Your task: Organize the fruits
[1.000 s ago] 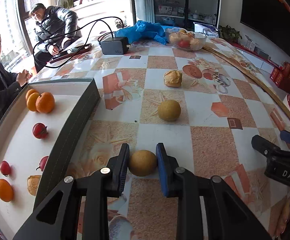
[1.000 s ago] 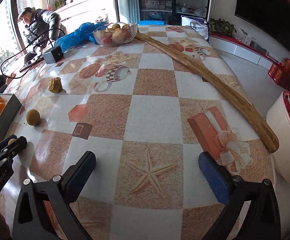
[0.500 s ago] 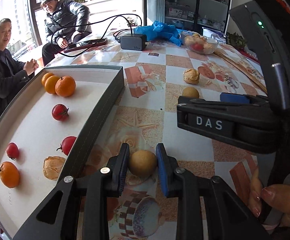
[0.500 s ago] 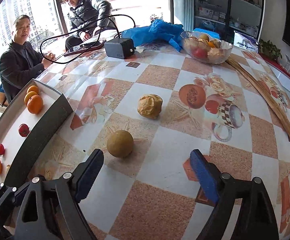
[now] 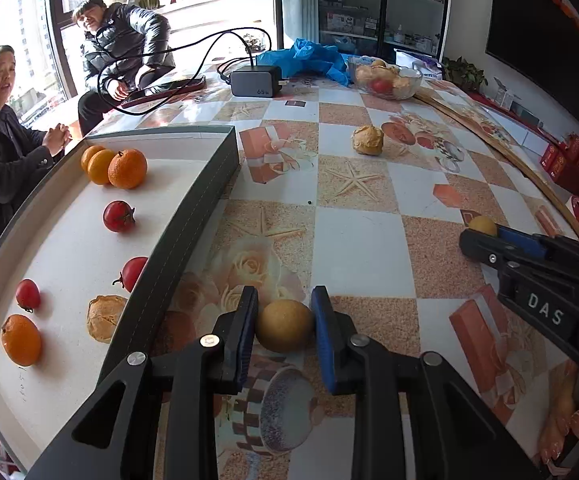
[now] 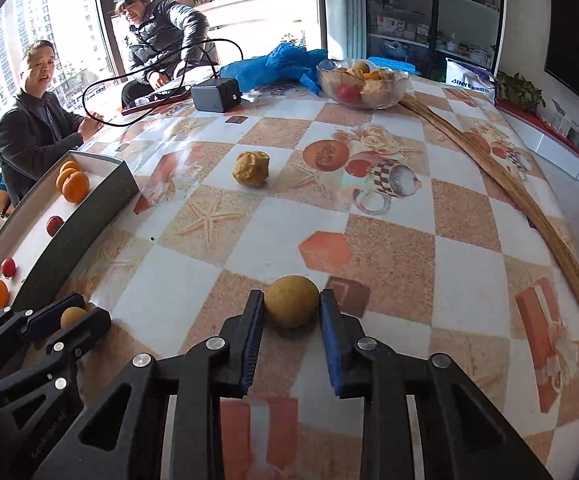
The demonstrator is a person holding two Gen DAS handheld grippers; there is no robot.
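My left gripper (image 5: 284,322) is shut on a round tan fruit (image 5: 284,330), held beside the tray's dark right wall. The white-floored tray (image 5: 193,216) holds oranges (image 5: 127,168), red tomatoes (image 5: 118,216) and a wrinkled tan fruit (image 5: 105,317). My right gripper (image 6: 292,312) is shut on a second round tan fruit (image 6: 292,305) resting on the tablecloth; it also shows in the left wrist view (image 5: 483,225). Another wrinkled tan fruit (image 6: 252,168) lies further back on the table.
A glass bowl of fruit (image 6: 363,84), a black charger with cable (image 6: 214,95) and a blue bag (image 6: 285,62) stand at the far end. A long wooden strip (image 6: 529,216) runs along the right edge. Two people sit at the far left.
My right gripper moved up to the second round fruit and closed on it. My left gripper still holds its fruit and shifted slightly beside the tray.
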